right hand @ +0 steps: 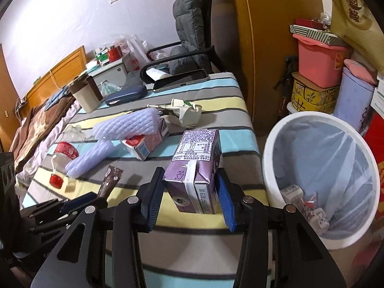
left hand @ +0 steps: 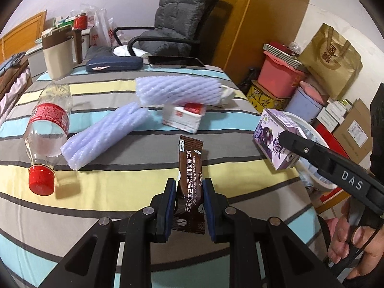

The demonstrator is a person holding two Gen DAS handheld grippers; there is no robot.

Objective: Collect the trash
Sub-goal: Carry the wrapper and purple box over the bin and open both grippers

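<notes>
Trash here looks light and easily crushed: the left gripper (left hand: pixel 188 206) is clamped on a thin brown coffee sachet (left hand: pixel 189 182), floppy and best pinched flat across its width, while the right gripper (right hand: pixel 190 189) squeezes a purple drink carton (right hand: pixel 195 168) by its side walls, likely empty and apt to buckle. Farther out on the striped tablecloth (left hand: pixel 120 180) lie a plastic bottle (left hand: pixel 48 129), foam sleeves (left hand: pixel 105 134) and a small red-and-white carton (left hand: pixel 184 117), and beside the table the lined white bin (right hand: pixel 321 175) already holds a few crumpled cartons and wrappers.
</notes>
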